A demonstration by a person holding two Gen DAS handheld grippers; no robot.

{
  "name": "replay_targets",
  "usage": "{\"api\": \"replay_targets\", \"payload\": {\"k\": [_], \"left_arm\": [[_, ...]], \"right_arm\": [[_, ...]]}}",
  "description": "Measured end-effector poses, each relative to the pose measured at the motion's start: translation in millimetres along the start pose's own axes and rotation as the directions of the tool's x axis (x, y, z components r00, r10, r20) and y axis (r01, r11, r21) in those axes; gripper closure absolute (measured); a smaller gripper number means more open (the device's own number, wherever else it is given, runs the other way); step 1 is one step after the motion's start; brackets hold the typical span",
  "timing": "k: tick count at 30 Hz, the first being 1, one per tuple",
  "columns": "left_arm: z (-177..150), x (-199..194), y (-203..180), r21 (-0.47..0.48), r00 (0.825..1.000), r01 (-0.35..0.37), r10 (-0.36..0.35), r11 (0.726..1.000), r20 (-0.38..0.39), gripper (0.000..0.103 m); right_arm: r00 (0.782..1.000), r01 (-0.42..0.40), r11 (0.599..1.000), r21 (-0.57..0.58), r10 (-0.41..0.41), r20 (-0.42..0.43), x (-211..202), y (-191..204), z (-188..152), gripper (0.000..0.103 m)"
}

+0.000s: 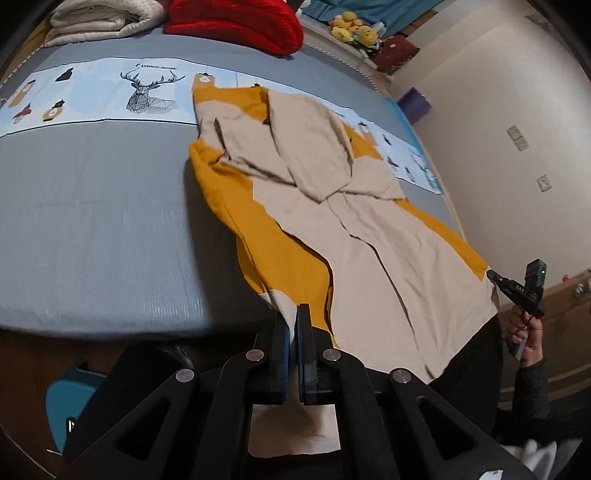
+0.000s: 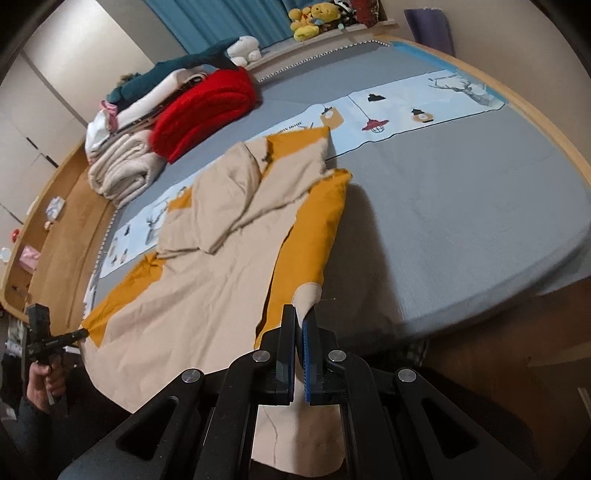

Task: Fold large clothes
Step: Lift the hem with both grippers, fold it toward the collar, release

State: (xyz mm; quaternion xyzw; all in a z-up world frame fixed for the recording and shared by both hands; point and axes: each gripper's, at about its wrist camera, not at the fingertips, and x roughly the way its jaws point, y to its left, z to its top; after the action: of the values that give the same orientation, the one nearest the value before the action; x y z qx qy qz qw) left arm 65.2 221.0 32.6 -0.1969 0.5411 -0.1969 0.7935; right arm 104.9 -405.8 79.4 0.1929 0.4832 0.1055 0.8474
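Note:
A large beige and mustard-yellow garment (image 1: 369, 240) lies spread on the grey bed (image 1: 92, 203), its sleeves folded across the chest. My left gripper (image 1: 294, 312) is shut on one near hem corner, lifted off the bed. In the same view, the right gripper (image 1: 493, 275) pinches the other hem corner, held by a hand. In the right wrist view, my right gripper (image 2: 300, 314) is shut on a beige corner of the garment (image 2: 221, 277). The left gripper (image 2: 83, 333) grips the far corner at the left.
A cream folded blanket (image 1: 99, 18) and a red blanket (image 1: 236, 22) lie at the head of the bed, with plush toys (image 1: 354, 29) behind. A printed strip with a deer (image 1: 147, 92) crosses the bed under the garment. A teal bin (image 1: 70, 398) stands below.

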Motion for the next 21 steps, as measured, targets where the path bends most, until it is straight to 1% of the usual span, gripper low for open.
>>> {"api": "replay_targets", "payload": {"k": [3, 5, 7, 9, 11, 13, 14, 15, 16, 17, 19, 21], "left_arm": [[-4, -9, 2, -0.001, 0.999, 0.034, -0.034, 0.999, 0.007, 0.101], [4, -7, 5, -0.012, 0.999, 0.046, -0.046, 0.999, 0.023, 0.101], [20, 2, 10, -0.024, 0.998, 0.036, -0.035, 0.999, 0.052, 0.101], [40, 14, 18, -0.042, 0.997, 0.034, -0.03, 0.999, 0.076, 0.101], [67, 32, 31, -0.076, 0.994, 0.043, -0.034, 0.996, 0.103, 0.101], [97, 53, 45, -0.108, 0.991, 0.024, -0.01, 0.994, 0.131, 0.101], [110, 65, 54, -0.137, 0.99, 0.027, -0.008, 0.99, 0.138, 0.101], [121, 76, 62, -0.159, 0.99, 0.026, -0.004, 0.987, 0.14, 0.101], [134, 89, 70, -0.178, 0.99, 0.014, 0.012, 0.984, 0.142, 0.101], [145, 103, 78, -0.2, 0.989, 0.001, 0.028, 0.98, 0.143, 0.101], [162, 131, 90, -0.25, 0.992, -0.033, 0.063, 0.968, 0.112, 0.101], [173, 148, 89, -0.236, 0.991, -0.077, 0.1, 0.969, 0.086, 0.101]], "right_arm": [[1.0, -0.013, 1.0, 0.014, 0.013, 0.026, -22, -4, -7, 0.1], [0.999, -0.019, 0.999, 0.027, 0.018, 0.048, -26, -9, -3, 0.1], [0.998, -0.003, 0.999, 0.038, 0.001, 0.062, -16, -15, 11, 0.1], [0.998, -0.008, 0.998, 0.061, 0.004, 0.067, 1, -21, 29, 0.1], [0.997, 0.007, 0.998, 0.055, -0.011, 0.076, 26, -23, 55, 0.1], [0.996, 0.017, 0.999, 0.044, -0.021, 0.089, 54, -23, 85, 0.1], [0.995, 0.031, 0.999, 0.029, -0.034, 0.096, 74, -23, 105, 0.1], [0.994, 0.046, 0.999, 0.026, -0.048, 0.097, 88, -24, 117, 0.1], [0.993, 0.069, 0.997, 0.027, -0.071, 0.09, 111, -26, 135, 0.1], [0.993, 0.08, 0.996, 0.026, -0.082, 0.082, 128, -27, 147, 0.1], [0.992, 0.105, 0.994, 0.028, -0.106, 0.067, 170, -31, 170, 0.1], [0.989, 0.138, 0.99, 0.021, -0.139, 0.046, 205, -35, 180, 0.1]]}}
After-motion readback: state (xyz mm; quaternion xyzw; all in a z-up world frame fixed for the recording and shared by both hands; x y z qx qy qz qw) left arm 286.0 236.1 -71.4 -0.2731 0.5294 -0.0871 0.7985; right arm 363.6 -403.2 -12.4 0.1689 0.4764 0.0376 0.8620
